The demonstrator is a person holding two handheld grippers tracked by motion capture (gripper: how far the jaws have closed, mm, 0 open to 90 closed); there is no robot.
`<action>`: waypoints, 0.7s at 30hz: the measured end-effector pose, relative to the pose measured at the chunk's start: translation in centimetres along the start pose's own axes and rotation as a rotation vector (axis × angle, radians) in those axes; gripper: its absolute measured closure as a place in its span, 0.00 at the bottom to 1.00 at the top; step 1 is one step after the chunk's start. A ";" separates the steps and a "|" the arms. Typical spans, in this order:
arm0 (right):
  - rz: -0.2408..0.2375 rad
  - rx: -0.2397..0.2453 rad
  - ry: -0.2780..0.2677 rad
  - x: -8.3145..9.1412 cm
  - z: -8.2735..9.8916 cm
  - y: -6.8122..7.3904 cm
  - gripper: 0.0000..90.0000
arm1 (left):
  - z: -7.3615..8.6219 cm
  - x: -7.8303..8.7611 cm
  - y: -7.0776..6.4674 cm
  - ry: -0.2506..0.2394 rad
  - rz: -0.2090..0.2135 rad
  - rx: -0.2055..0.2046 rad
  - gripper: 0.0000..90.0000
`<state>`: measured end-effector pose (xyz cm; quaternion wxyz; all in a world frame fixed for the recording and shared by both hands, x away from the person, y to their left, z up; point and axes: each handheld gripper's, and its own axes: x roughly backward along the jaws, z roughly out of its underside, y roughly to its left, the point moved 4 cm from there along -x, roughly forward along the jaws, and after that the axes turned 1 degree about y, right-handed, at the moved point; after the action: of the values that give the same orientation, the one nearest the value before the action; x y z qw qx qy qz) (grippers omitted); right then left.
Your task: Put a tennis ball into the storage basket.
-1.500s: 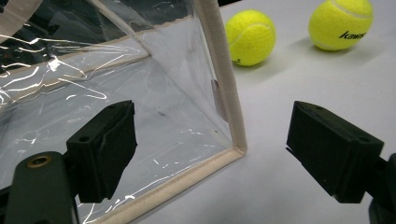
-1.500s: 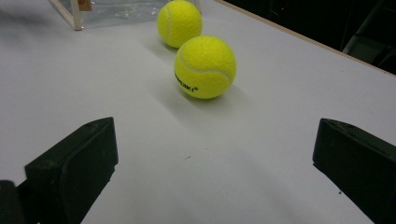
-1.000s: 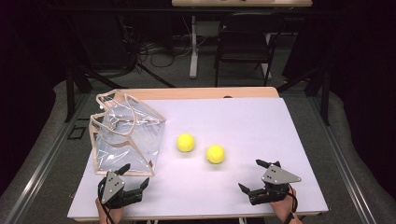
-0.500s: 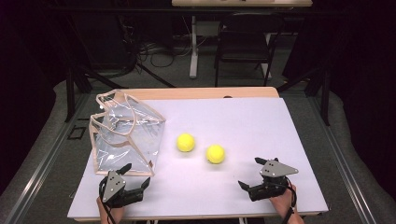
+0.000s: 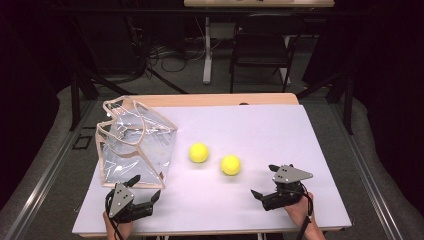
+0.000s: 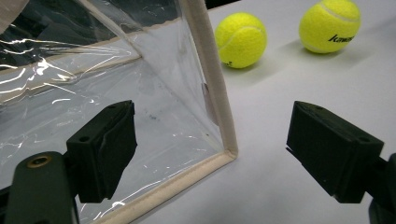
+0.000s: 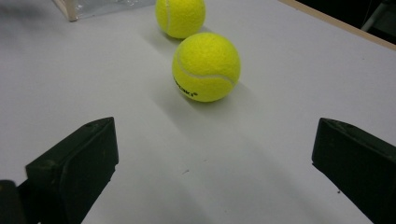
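2 yellow tennis balls sit near mid-table on the white table top (image 5: 280, 130): left ball (image 5: 199, 152), right ball (image 5: 230, 164), close together, not touching. Clear plastic bag (image 5: 135, 145) with beige trim stands at the table's left side. Left gripper (image 5: 145, 200): jaws spread wide, holding nothing, straddling the bag's near corner. Right gripper (image 5: 262, 192): jaws spread wide, empty, aimed at the right ball, apart from it.
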<state>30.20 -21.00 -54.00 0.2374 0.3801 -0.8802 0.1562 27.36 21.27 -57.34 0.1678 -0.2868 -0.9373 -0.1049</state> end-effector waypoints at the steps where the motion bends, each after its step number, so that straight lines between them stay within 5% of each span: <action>1: 0.001 0.003 0.004 0.0 -0.1 0.0 0.00 | 0.0 0.0 0.0 0.000 0.000 -0.002 0.18; 21: -0.036 0.008 0.055 -2.1 -2.8 -0.6 0.00 | -0.1 0.1 0.0 -0.003 0.001 -0.004 0.18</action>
<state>32.71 -18.90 -52.69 0.2626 0.3926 -0.8657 0.1659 27.33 21.25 -57.20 0.1657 -0.2876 -0.9373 -0.1064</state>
